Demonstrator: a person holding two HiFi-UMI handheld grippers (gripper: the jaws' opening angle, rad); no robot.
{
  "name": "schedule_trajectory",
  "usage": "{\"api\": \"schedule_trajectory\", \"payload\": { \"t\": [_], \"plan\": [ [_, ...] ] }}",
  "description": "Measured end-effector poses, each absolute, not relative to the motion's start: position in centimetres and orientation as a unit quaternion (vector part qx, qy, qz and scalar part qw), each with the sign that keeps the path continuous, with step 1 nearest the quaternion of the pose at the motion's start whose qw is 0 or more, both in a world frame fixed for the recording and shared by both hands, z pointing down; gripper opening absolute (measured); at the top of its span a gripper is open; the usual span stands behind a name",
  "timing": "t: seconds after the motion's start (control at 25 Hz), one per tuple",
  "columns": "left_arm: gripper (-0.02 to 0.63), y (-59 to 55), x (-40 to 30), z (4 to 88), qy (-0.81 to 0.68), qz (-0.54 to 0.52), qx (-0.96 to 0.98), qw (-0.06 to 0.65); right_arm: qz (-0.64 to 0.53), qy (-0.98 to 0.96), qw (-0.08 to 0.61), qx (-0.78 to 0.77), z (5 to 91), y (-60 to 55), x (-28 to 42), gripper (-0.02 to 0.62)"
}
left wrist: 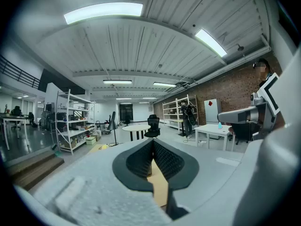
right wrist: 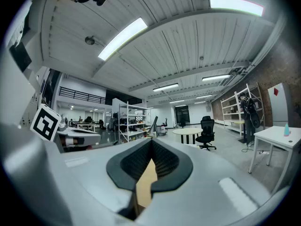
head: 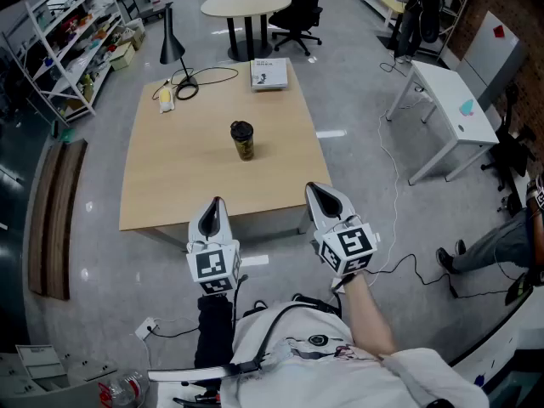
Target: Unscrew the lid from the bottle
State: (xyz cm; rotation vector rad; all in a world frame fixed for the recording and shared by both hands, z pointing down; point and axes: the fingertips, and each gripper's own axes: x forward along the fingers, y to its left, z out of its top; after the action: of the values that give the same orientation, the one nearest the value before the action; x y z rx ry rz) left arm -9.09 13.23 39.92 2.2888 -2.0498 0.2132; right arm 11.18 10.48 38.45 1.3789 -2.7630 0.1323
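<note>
A dark bottle [head: 242, 140] with a black lid stands upright near the middle of the wooden table [head: 170, 185]. My left gripper [head: 216, 202] and right gripper [head: 311, 189] hover side by side at the table's near edge, well short of the bottle. Both are shut with nothing between their jaws. In the left gripper view the closed gripper [left wrist: 153, 142] points level across the room with a strip of table showing through. The right gripper [right wrist: 151, 142] looks the same in its own view. The bottle is hidden in both gripper views.
On the far side of the table lie a book [head: 269, 73], a black desk lamp [head: 172, 45] with its cable, and a yellow object [head: 166, 101]. A round table [head: 246, 3] and office chair [head: 302, 2] stand beyond. A white desk [head: 450, 100] is at right, shelving [head: 68, 41] at left.
</note>
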Motion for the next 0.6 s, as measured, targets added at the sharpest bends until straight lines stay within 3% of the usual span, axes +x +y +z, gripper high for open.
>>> {"api": "schedule_trajectory", "payload": {
  "t": [0.6],
  "plan": [
    [0.003,12.7,-6.4,41.1,-0.650,0.085,0.754,0.032,0.051,-0.893,0.017,0.447,38.9,9.8,13.4,0.000]
  ]
}}
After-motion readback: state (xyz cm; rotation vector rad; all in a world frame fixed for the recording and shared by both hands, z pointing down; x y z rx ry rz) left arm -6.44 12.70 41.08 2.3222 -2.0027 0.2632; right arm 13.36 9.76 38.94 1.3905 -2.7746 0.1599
